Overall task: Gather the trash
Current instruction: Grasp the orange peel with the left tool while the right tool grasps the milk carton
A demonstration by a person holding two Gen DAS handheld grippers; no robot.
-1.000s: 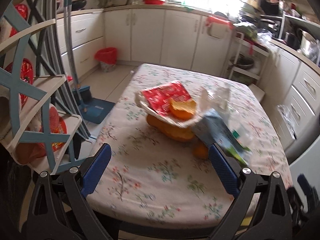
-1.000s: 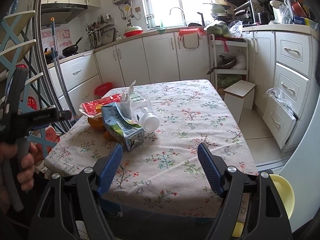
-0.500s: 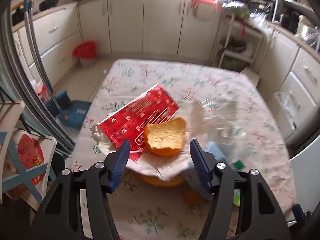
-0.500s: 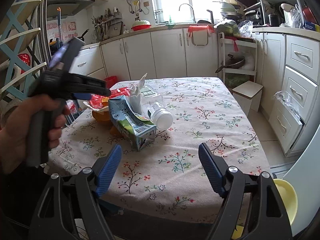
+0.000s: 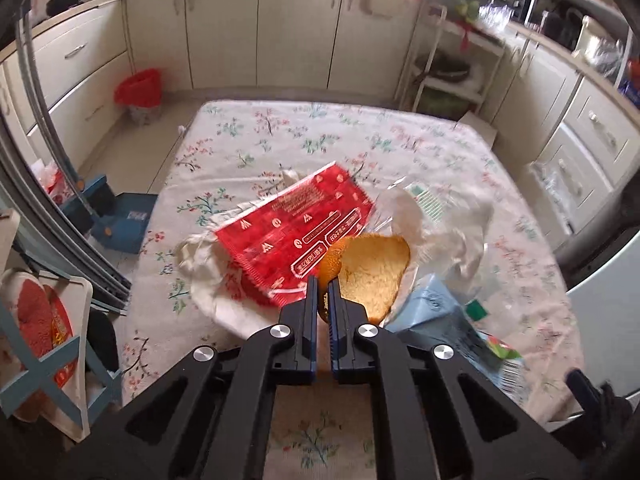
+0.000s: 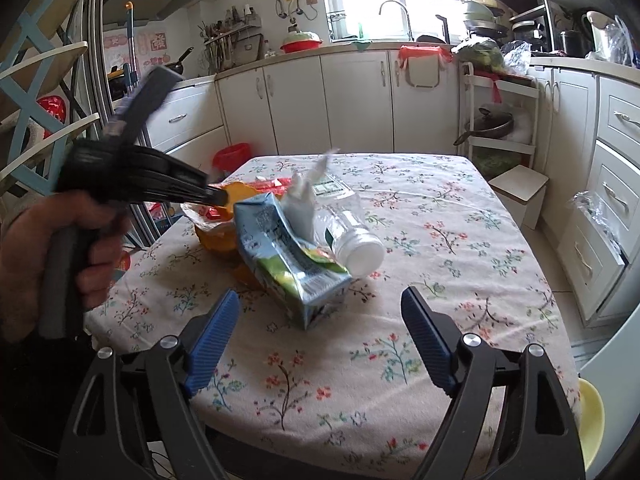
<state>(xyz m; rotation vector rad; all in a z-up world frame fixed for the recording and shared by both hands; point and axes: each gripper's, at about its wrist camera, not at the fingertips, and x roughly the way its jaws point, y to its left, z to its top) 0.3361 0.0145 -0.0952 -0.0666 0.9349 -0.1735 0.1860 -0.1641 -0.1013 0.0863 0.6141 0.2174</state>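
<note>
A pile of trash lies on the flowered table (image 5: pixel 280 136): a red wrapper (image 5: pixel 296 236) on crumpled white plastic (image 5: pixel 200 276), an orange peel (image 5: pixel 372 268), a light-blue carton (image 6: pixel 288 256) and a clear bottle with a white cap (image 6: pixel 356 240). My left gripper (image 5: pixel 324 288) is shut on the near edge of the orange peel. The right wrist view shows that gripper (image 6: pixel 220 199) from the side, with the peel (image 6: pixel 236 194) at its tip and a hand on its handle. My right gripper (image 6: pixel 320 296) has its jaws opening just short of the carton, nothing between them.
A red-lined waste bin (image 5: pixel 140 92) stands on the floor by the cabinets beyond the table's far left corner. A blue dustpan (image 5: pixel 120 220) and shelf rack (image 5: pixel 48 320) are at the left. A small white stool (image 6: pixel 518 192) sits at the right.
My left gripper moved forward over the pile, tipped down, and closed from wide open onto the orange peel. My right gripper edged closer to the carton.
</note>
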